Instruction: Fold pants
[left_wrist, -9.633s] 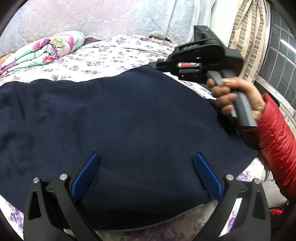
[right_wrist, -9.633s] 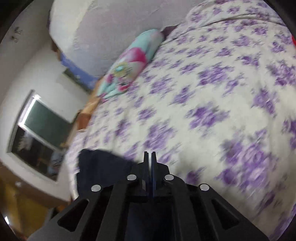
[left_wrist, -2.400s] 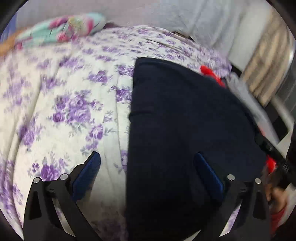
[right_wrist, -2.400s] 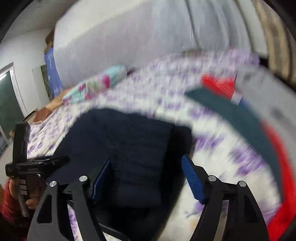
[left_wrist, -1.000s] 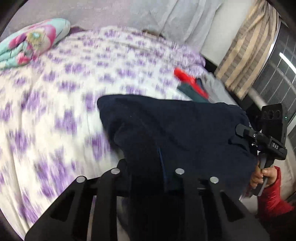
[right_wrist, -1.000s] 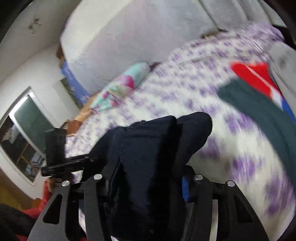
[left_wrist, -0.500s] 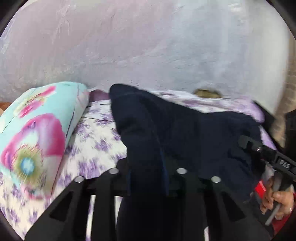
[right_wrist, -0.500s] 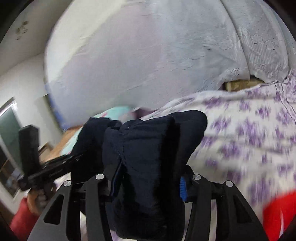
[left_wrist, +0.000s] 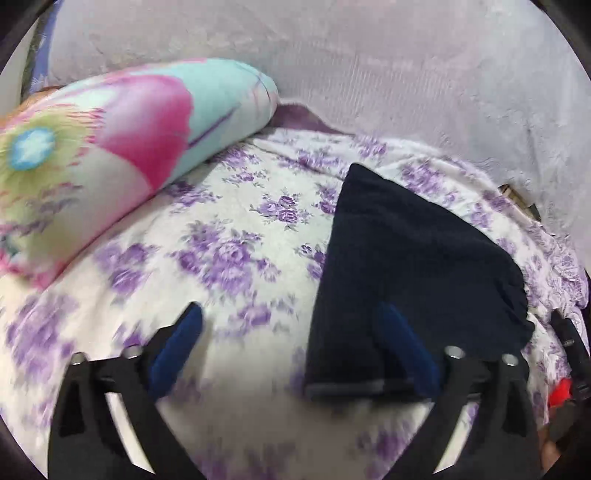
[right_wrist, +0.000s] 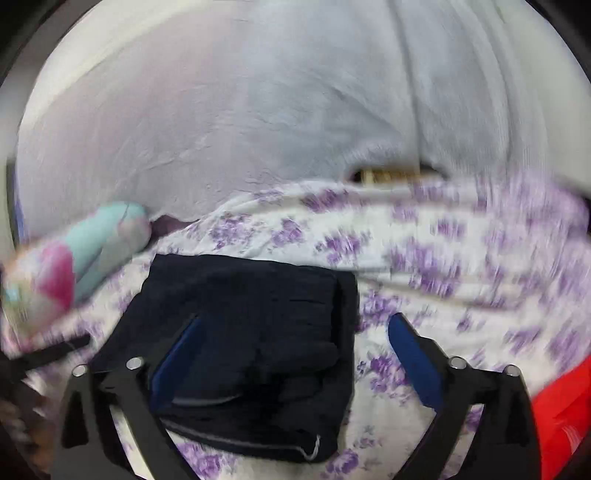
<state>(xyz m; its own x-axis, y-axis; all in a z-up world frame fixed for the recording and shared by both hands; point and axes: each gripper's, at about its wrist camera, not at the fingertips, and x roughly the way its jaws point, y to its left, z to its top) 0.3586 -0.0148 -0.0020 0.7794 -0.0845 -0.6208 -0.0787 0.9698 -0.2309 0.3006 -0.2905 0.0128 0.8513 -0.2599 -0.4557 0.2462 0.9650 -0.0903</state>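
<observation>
left gripper (left_wrist: 288, 339) released, jaws spread wide, having just been opening; its blue pads (left_wrist: 173, 347) blurred; one pad over the bare floral bedsheet (left_wrist: 229, 236), the other over the near edge of the pants (left_wrist: 410, 258), neither pressing on the cloth; right gripper (right_wrist: 295, 350) also released, jaws wide apart, just opened as well; its left pad over the pants (right_wrist: 251, 317), the right pad over the sheet (right_wrist: 424, 258) just beside them; nothing clamped in either tool;

dark navy pants lay folded into a thick compact stack on the bed, a grey seam line showing along the near edge in the right wrist view; the stack sat towards the head end of the bed, on the sheet, apart from the pillow; in the left wrist view the stack looked like a wedge, narrow corner pointing to the headboard side;

red cloth (right_wrist: 565, 410) at the right edge of the right wrist view, on the bed beside the sheet, blurred; flowered pillow (left_wrist: 110, 147), turquoise and pink, lay near the head edge of the bed, left of the pants; behind it a pale grey cover (right_wrist: 258, 110) rose along the head edge of the bed.
</observation>
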